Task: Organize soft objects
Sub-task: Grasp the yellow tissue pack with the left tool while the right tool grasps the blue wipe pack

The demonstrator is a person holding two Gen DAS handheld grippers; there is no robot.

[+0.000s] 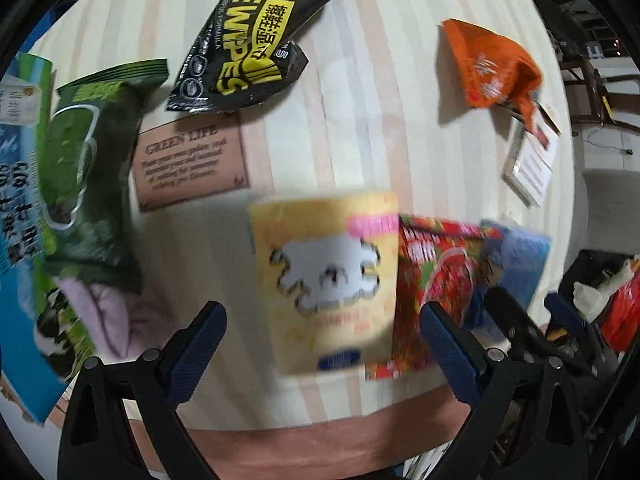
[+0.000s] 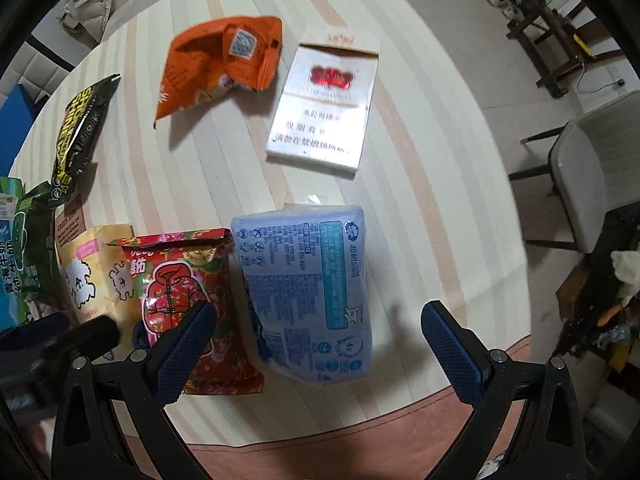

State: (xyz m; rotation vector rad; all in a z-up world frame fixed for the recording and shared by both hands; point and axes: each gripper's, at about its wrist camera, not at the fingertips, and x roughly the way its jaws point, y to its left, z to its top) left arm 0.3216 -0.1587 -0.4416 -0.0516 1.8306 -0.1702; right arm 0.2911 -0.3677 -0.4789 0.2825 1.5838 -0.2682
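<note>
Your left gripper (image 1: 322, 332) and right gripper (image 2: 318, 330) gape wide; bare table (image 2: 400, 184) frame centre, blue pack (image 2: 308, 292) near lower edge.

Seven soft packets: yellow (image 1: 326, 280), red (image 2: 188, 300), blue (image 2: 308, 292), orange (image 2: 216, 64), black (image 1: 248, 36), green (image 1: 84, 168), teal (image 1: 20, 220); one box (image 2: 324, 108).

Both cameras look down at the bench (image 1: 360, 120) from close above. The left one faces the yellow pack (image 1: 326, 280); both see the red pack (image 2: 188, 292).
</note>
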